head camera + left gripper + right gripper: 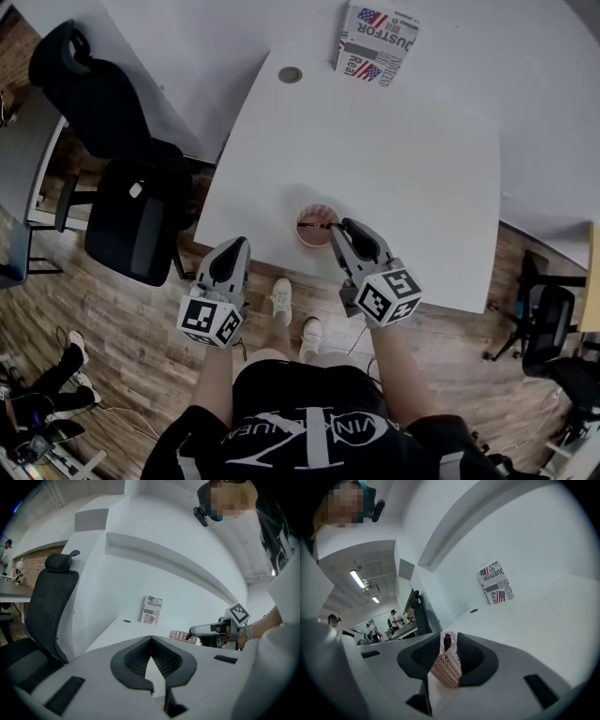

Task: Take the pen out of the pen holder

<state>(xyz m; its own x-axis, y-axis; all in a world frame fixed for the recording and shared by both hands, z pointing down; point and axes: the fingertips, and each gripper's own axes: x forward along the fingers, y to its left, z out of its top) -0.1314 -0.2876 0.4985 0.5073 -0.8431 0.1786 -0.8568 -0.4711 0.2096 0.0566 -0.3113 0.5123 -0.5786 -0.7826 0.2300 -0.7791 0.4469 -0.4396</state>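
pen (447, 641) (in holder (446, 668)) between right gripper (449, 637) jaws

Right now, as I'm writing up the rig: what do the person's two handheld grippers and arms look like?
Both the left gripper and the right gripper have light grey plastic shells with black ribbed pads lining the jaws. Each carries a white cube with black square markers. The person wears a black short-sleeved T-shirt with white lettering; no cables show on the grippers.
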